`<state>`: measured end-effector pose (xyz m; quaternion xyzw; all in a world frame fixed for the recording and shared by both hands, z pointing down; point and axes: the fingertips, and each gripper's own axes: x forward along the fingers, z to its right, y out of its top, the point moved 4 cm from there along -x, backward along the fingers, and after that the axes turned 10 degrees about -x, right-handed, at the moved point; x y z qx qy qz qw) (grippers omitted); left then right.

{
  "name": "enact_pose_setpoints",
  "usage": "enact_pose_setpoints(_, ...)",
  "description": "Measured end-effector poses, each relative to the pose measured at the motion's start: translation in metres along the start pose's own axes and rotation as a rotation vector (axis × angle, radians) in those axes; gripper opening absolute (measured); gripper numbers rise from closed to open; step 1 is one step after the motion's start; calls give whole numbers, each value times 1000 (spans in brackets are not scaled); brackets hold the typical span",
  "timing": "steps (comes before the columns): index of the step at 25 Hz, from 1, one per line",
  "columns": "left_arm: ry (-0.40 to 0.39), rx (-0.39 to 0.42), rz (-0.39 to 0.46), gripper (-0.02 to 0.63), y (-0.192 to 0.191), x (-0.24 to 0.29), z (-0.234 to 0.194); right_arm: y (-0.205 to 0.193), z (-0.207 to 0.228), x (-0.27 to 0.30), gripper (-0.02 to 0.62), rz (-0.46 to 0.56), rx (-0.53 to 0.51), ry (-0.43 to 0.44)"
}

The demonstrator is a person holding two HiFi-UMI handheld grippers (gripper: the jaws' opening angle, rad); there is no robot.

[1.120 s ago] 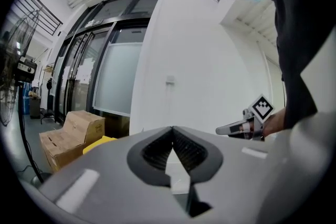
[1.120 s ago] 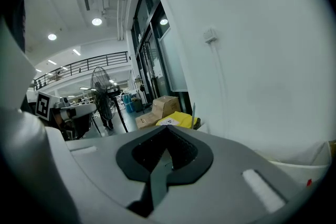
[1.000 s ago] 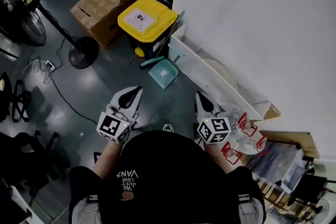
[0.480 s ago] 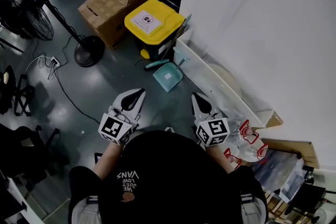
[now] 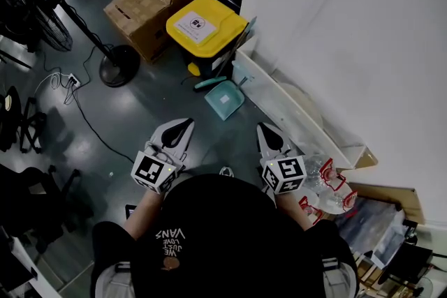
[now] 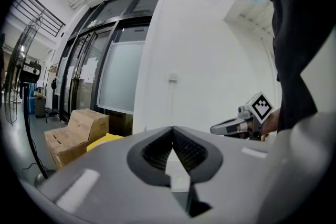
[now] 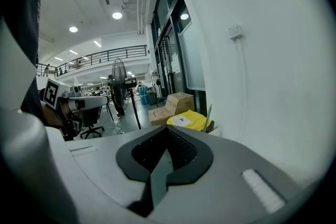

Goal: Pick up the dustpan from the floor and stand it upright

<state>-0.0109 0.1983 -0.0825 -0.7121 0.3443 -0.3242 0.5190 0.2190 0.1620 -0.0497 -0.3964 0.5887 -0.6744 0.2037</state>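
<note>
The left claw [image 5: 186, 122] and right claw [image 5: 264, 128] are staying pinched together, empty, barely shifting from before. The flat, teal plastic dustpan [image 5: 225, 100] is lying on the glossy floor [image 5: 133, 118] ahead, between them, well apart.

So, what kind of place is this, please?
Probably a workshop or lab hall, not a home: stacked cardboard boxes, a pedestal fan on the bare grey floor, and a yellow-lidded bin.
</note>
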Motion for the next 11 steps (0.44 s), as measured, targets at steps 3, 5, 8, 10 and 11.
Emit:
enact_pose_setpoints(3,4,-3,-1,54,2,0,0,0,0,1,1,-1,1,-5)
enact_pose_setpoints(5,6,-11,-5,54,1,0,-1,0,0,2,2,-3,-2,-5)
enact_pose_setpoints(8,-1,13,18,54,-4,0,-7,-1,-1,5,2,-6,-3,-5)
enact_pose_setpoints(10,-1,16,22,54,-5,-1,-9,-2,-2,7,2,-5,-1,-8)
enact_pose_setpoints(11,0,16,24,54,-6,-1,-11,-2,-3,8,2,-5,1,-9)
